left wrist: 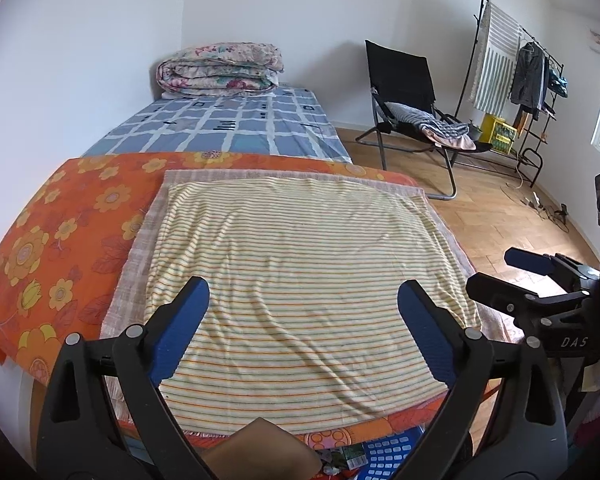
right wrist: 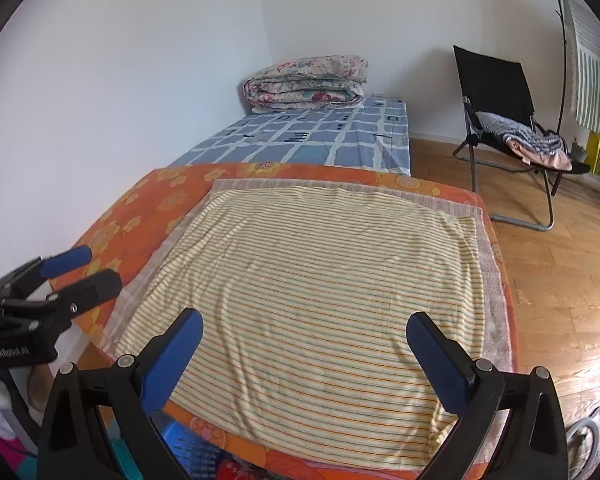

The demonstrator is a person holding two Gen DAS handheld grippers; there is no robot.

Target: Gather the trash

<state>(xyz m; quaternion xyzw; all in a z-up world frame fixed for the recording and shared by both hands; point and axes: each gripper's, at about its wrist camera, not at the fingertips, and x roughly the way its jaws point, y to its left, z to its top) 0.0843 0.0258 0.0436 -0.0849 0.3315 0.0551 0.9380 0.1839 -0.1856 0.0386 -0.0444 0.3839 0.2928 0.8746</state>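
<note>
My left gripper (left wrist: 303, 292) is open and empty above a yellow striped cloth (left wrist: 300, 264) spread on an orange flowered cover (left wrist: 60, 232). My right gripper (right wrist: 304, 322) is open and empty over the same striped cloth (right wrist: 320, 280). The right gripper also shows at the right edge of the left wrist view (left wrist: 528, 264), and the left gripper at the left edge of the right wrist view (right wrist: 80, 268). A blue basket (left wrist: 392, 456) with what looks like trash wrappers (left wrist: 344, 458) sits low under the near edge. A brown flat piece (left wrist: 260, 452) lies beside it. No trash shows on the cloth.
A bed with a blue checked sheet (left wrist: 236, 124) and a folded floral quilt (left wrist: 220, 68) lies beyond. A black folding chair (left wrist: 412, 112) with clothes, a clothes rack (left wrist: 516, 76) and a yellow crate (left wrist: 498, 134) stand on the wooden floor (left wrist: 500, 220) at right. Cables (left wrist: 540, 204) lie near the wall.
</note>
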